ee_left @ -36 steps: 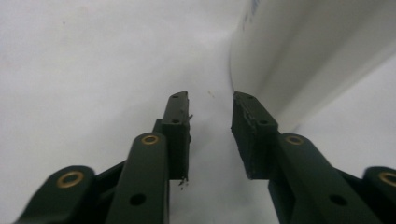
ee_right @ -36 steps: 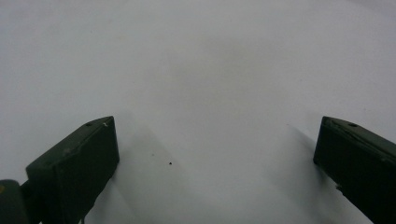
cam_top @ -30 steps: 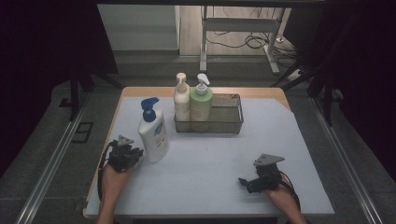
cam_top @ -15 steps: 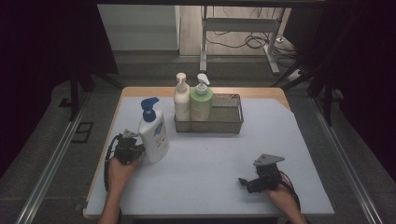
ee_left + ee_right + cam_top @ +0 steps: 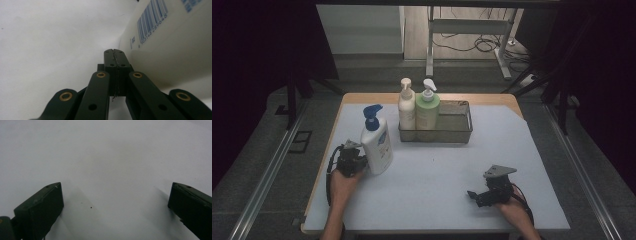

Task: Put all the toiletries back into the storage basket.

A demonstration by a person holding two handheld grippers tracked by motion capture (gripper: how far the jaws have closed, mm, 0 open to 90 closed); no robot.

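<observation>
A white lotion bottle with a blue pump [image 5: 377, 142] stands upright at the left of the white table mat [image 5: 437, 180]. My left gripper [image 5: 361, 161] rests on the mat just left of the bottle's base. In the left gripper view its jaws are pressed together with nothing between them [image 5: 115, 51]. The bottle's barcoded side [image 5: 170, 42] rises close on the right of the tips; I cannot tell if they touch. My right gripper [image 5: 473, 195] lies near the front right of the mat, its jaws wide apart over bare surface [image 5: 115, 195].
A wire basket [image 5: 458, 134] stands at the back centre of the mat. A cream pump bottle [image 5: 406, 107] and a green pump bottle [image 5: 428, 110] stand in its left end. The table's wooden edge [image 5: 327, 145] runs along the left.
My left hand has slid a little to the right, bringing its gripper up beside the white bottle. The right hand and the bottles have stayed put.
</observation>
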